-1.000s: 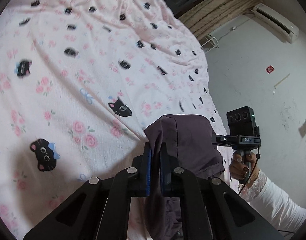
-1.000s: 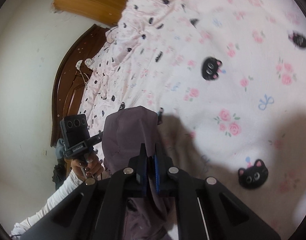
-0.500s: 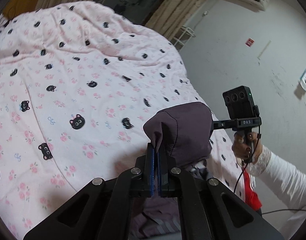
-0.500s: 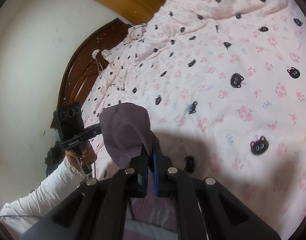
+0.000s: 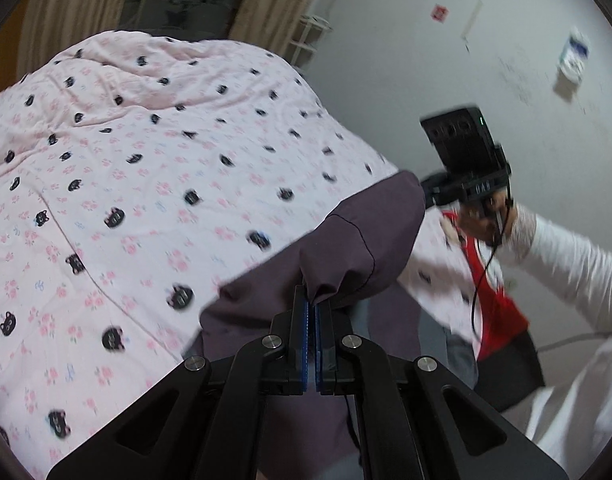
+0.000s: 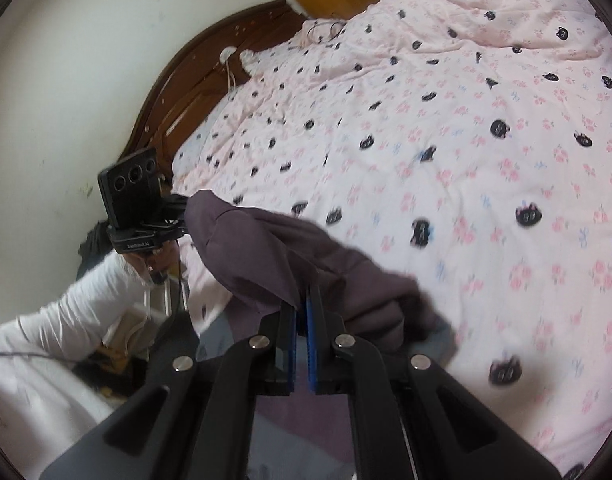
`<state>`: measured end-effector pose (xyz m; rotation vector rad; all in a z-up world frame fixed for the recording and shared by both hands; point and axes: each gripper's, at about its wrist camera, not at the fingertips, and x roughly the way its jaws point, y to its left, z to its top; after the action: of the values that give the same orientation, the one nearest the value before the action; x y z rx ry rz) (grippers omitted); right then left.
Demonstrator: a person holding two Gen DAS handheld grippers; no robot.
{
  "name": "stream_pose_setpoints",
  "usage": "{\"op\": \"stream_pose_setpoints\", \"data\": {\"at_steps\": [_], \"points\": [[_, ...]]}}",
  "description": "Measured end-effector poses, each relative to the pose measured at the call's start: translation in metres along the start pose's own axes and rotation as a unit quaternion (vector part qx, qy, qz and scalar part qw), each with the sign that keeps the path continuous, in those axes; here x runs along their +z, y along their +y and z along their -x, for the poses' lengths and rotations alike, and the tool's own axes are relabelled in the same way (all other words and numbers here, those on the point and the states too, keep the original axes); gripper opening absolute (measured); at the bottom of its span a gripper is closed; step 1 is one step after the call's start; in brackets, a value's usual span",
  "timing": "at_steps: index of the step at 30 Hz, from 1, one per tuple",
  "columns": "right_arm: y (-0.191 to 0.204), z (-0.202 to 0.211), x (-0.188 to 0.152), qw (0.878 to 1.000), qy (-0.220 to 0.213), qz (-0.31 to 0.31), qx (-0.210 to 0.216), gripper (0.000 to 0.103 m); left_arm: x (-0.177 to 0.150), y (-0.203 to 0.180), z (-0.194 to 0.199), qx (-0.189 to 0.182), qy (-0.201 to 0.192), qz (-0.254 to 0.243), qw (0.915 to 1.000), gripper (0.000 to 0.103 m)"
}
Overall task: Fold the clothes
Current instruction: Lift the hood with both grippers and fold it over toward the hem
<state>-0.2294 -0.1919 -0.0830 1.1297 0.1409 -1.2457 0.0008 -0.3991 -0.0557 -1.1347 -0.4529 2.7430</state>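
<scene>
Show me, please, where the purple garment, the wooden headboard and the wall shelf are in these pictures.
purple garment point(image 5: 370, 236): left wrist view, on the bunched fold above the fingers.
wooden headboard point(image 6: 198, 76): right wrist view, on its dark curved panel.
wall shelf point(image 5: 312, 38): left wrist view, on its white frame.

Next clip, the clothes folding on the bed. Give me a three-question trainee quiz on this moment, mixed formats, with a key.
1. True or false: the left gripper is open and empty.
2. What colour is the garment that both grippers pinch? A) dark purple B) yellow C) green
3. Fill in: the bedspread is pink, printed with roses and black ____ faces.

Key: 1. False: it is shut on the garment, as is the right gripper. 2. A. 3. Cat.
</scene>
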Motion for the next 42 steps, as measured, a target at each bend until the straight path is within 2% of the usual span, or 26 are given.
{"op": "stream_pose_setpoints", "data": {"at_steps": [4,15,19,22,25,27,30,33,34,35,42], "points": [[0.01,-0.008,-0.026,1.0,0.019,0.008,-0.01,0.005,-0.028,-0.023,-0.01,0.009,0.035,-0.023,0.9991,0.001],[0.034,-0.037,-0.101,0.995,0.065,0.051,-0.049,0.005,-0.081,-0.049,-0.026,0.021,0.079,-0.027,0.9963,0.001],[0.039,-0.045,-0.117,0.992,0.061,0.07,-0.089,0.005,-0.092,-0.054,-0.033,0.036,0.088,-0.029,0.995,0.001],[0.054,-0.048,-0.128,0.983,0.046,0.108,-0.138,0.005,-0.1,-0.058,-0.031,0.047,0.085,-0.026,0.995,0.002],[0.077,-0.058,-0.143,0.964,0.044,0.172,-0.198,0.005,-0.107,-0.062,-0.022,0.052,0.079,-0.025,0.9952,0.006],[0.086,-0.066,-0.151,0.953,0.052,0.2,-0.221,0.005,-0.108,-0.063,-0.014,0.042,0.077,-0.013,0.996,0.007],[0.093,-0.075,-0.159,0.946,0.062,0.22,-0.231,0.005,-0.105,-0.067,-0.001,0.03,0.081,-0.005,0.9962,0.014],[0.093,-0.076,-0.162,0.946,0.061,0.219,-0.233,0.007,-0.098,-0.071,0.011,0.015,0.083,0.0,0.9964,0.035],[0.092,-0.075,-0.161,0.946,0.06,0.217,-0.233,0.007,-0.095,-0.074,0.015,0.005,0.086,0.0,0.9963,0.046],[0.091,-0.074,-0.161,0.947,0.059,0.214,-0.232,0.007,-0.092,-0.077,0.018,-0.006,0.088,-0.001,0.9961,0.048],[0.093,-0.069,-0.16,0.94,0.063,0.225,-0.248,0.009,-0.066,-0.078,0.021,0.039,0.013,0.036,0.9985,0.048]]}}
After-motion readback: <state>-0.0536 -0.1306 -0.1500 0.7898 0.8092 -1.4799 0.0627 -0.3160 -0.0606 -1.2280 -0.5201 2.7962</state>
